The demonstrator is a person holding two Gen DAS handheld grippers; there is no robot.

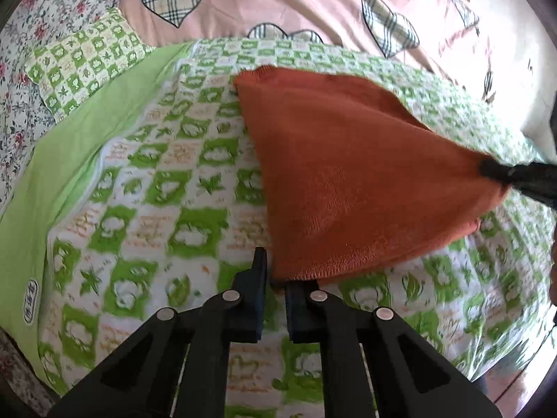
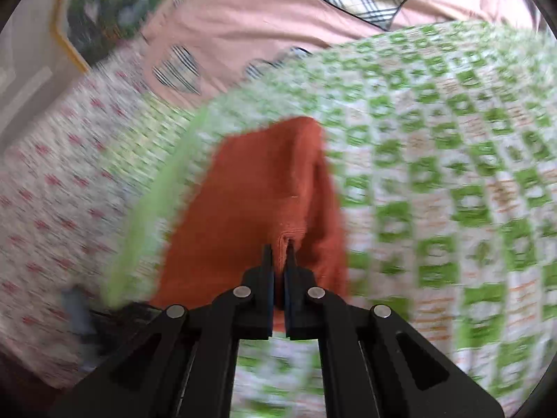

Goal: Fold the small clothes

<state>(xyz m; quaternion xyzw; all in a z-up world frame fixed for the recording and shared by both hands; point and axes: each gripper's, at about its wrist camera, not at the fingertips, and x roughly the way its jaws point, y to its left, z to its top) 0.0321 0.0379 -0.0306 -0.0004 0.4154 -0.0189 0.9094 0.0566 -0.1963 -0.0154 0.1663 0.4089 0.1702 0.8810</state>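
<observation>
An orange knit garment (image 1: 348,174) is held up over a green-and-white checked bedspread (image 1: 174,209). My left gripper (image 1: 276,278) is shut on the garment's near corner. In the left wrist view my right gripper (image 1: 487,169) comes in from the right, pinching the garment's right corner. In the right wrist view my right gripper (image 2: 280,254) is shut on a bunched edge of the orange garment (image 2: 243,209), which hangs away toward the bed. That view is motion-blurred.
A matching checked pillow (image 1: 87,59) lies at the far left. A pink quilt with plaid hearts (image 1: 278,3) lies behind. A floral sheet (image 1: 17,104) covers the left side. A framed picture (image 2: 104,10) hangs on the wall.
</observation>
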